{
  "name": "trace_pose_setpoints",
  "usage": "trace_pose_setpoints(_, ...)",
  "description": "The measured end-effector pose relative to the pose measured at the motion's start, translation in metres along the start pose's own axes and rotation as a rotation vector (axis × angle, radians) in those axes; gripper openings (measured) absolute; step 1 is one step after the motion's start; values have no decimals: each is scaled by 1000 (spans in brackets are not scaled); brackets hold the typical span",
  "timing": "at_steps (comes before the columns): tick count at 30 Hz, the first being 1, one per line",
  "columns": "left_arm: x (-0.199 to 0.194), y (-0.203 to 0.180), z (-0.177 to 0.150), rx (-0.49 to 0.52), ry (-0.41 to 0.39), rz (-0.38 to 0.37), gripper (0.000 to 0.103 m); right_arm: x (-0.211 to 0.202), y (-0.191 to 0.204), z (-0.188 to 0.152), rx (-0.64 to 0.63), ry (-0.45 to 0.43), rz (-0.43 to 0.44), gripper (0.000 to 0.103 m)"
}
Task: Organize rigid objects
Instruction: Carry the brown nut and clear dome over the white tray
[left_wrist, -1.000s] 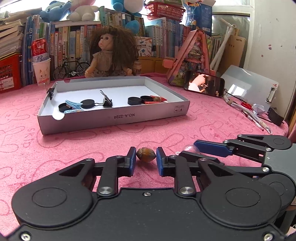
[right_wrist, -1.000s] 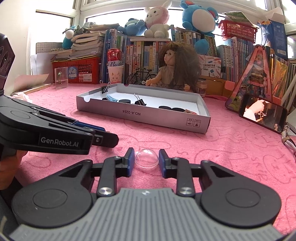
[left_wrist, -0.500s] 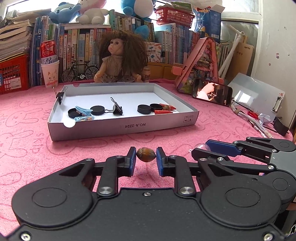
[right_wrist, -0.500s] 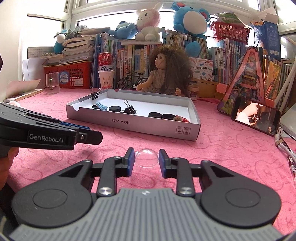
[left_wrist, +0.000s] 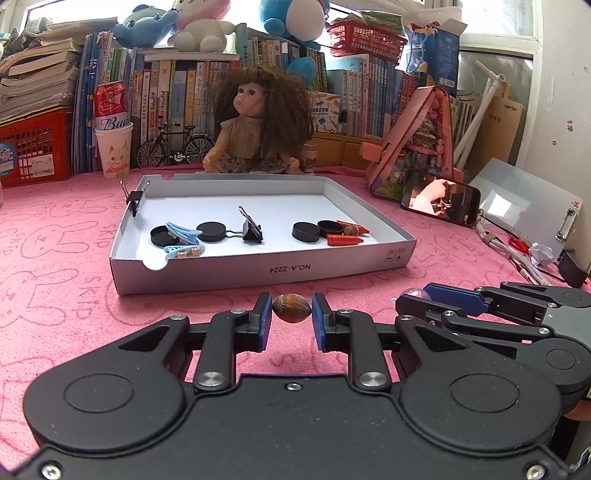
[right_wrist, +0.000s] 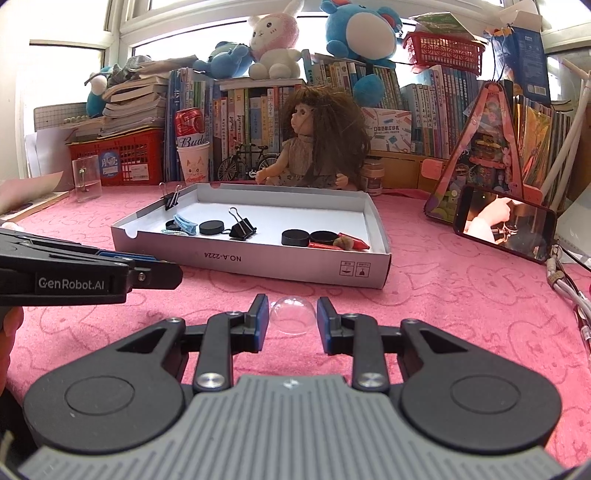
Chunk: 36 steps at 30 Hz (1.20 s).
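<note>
The left gripper (left_wrist: 291, 313) is pinching a smooth acorn (left_wrist: 291, 312) and the right gripper (right_wrist: 291, 319) is holding a clear dome (right_wrist: 292, 314), so either may be slipping out before reaching the tray (left_wrist: 258, 271).

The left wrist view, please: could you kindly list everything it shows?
Acorn-like nut: one, brown, held in left gripper.
Clear dome: one, transparent, in right gripper.
Cardboard tray: one, white, on pink cloth.
Round lids: four, black, in tray.
Binder clips: two, black; one in tray, one on its left wall.
Hair clips: two, light blue, tray's left.
Red pieces: two, tray's right, nut between.
Doll: one, brown-haired, behind tray.
Phone: one, black, right.
Books: many, behind.
Left gripper: black, shut.
Right gripper: black, lower right.
</note>
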<state>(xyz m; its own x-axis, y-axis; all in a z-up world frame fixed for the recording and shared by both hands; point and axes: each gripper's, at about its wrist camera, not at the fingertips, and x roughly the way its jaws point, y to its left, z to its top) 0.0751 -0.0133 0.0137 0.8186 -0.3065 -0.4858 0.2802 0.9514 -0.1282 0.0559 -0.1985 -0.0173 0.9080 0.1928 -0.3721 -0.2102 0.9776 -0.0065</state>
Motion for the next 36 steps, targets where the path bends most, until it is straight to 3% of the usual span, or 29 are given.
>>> trace_pose_setpoints(23,32,28,43,-75,-32,96,22,38,-2,37,77,-12,17,34)
trace_pose_setpoints(36,52,36,49,-89,-19,128,22,57,-2,48,101,-9,21,34)
